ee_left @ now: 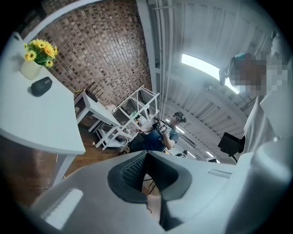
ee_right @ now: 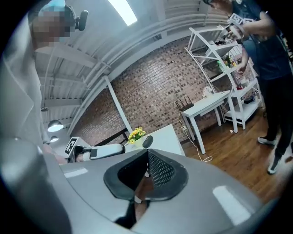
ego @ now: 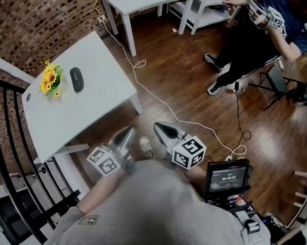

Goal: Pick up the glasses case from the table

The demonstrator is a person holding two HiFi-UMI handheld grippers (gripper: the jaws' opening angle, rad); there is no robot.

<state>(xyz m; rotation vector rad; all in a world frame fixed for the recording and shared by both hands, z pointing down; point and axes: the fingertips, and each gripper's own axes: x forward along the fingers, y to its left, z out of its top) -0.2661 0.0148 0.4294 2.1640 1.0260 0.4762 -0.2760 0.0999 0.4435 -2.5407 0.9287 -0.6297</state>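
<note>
The black oval glasses case (ego: 77,79) lies on the white table (ego: 99,92) beside a small vase of yellow flowers (ego: 50,79). Both grippers hover over the wooden floor in front of the table, well short of the case. My left gripper (ego: 129,132) is shut and holds nothing; in its own view the case (ee_left: 41,86) sits far off at the upper left. My right gripper (ego: 160,127) is also shut and empty. From the right gripper view the case (ee_right: 147,141) and flowers (ee_right: 136,134) show just above the closed jaw tips, with the left gripper (ee_right: 96,151) to the left.
A white cable (ego: 159,102) snakes across the floor past the table's leg. A black railing (ego: 11,154) runs along the left. Another person (ego: 252,42) sits at the upper right near a second white table (ego: 142,3) and shelf. A small monitor (ego: 227,180) stands at the lower right.
</note>
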